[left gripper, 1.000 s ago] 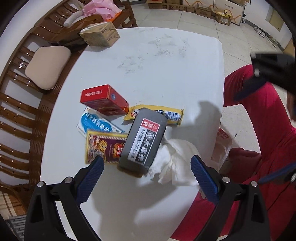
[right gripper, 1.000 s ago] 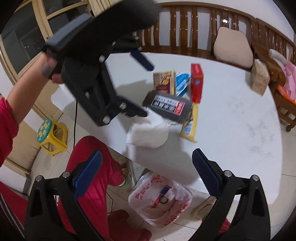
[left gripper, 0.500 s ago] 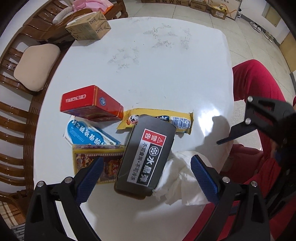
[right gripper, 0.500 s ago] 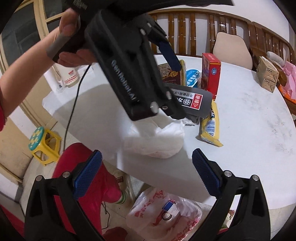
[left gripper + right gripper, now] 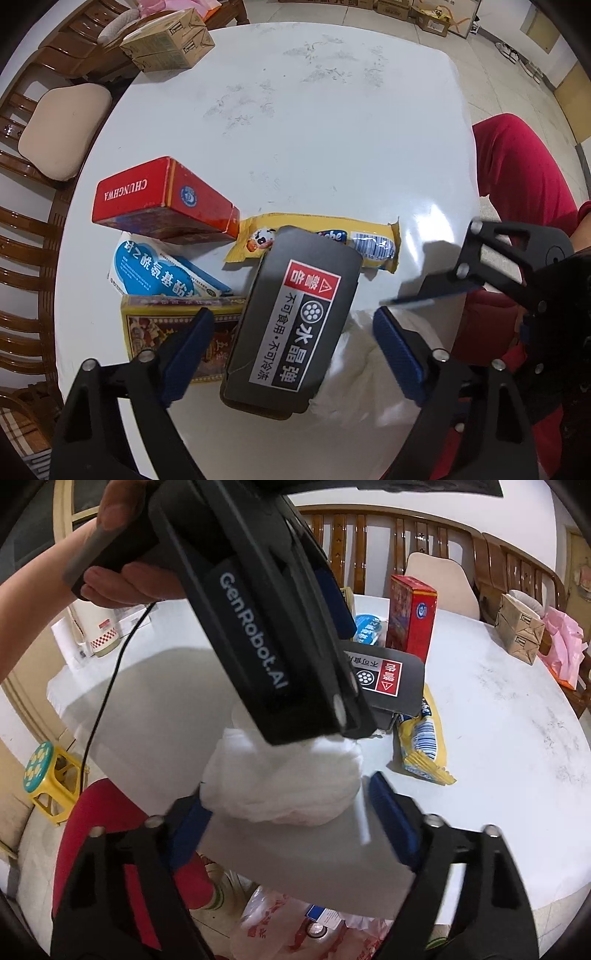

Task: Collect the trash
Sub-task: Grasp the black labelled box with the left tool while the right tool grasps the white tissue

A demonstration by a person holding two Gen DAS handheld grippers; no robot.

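Red rectangular carton (image 5: 162,201): "CHUNGHWA", white capitals on end face.
Dark grey flat box (image 5: 291,325): red panel "警告" with warning triangle; white strip "水晶弹", "不可食用·不可冷冻".
Black gripper body (image 5: 255,635): "GenRobot.AI", white lettering.
Yellow snack wrapper (image 5: 369,242): barcode; brand partly hidden, unreadable.

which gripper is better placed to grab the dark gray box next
Left. The left gripper is open and already straddles the dark gray box; the right gripper brackets the crumpled tissue instead.

Wooden chairs (image 5: 22,236) ring the white table (image 5: 332,122); tiled floor (image 5: 491,70).
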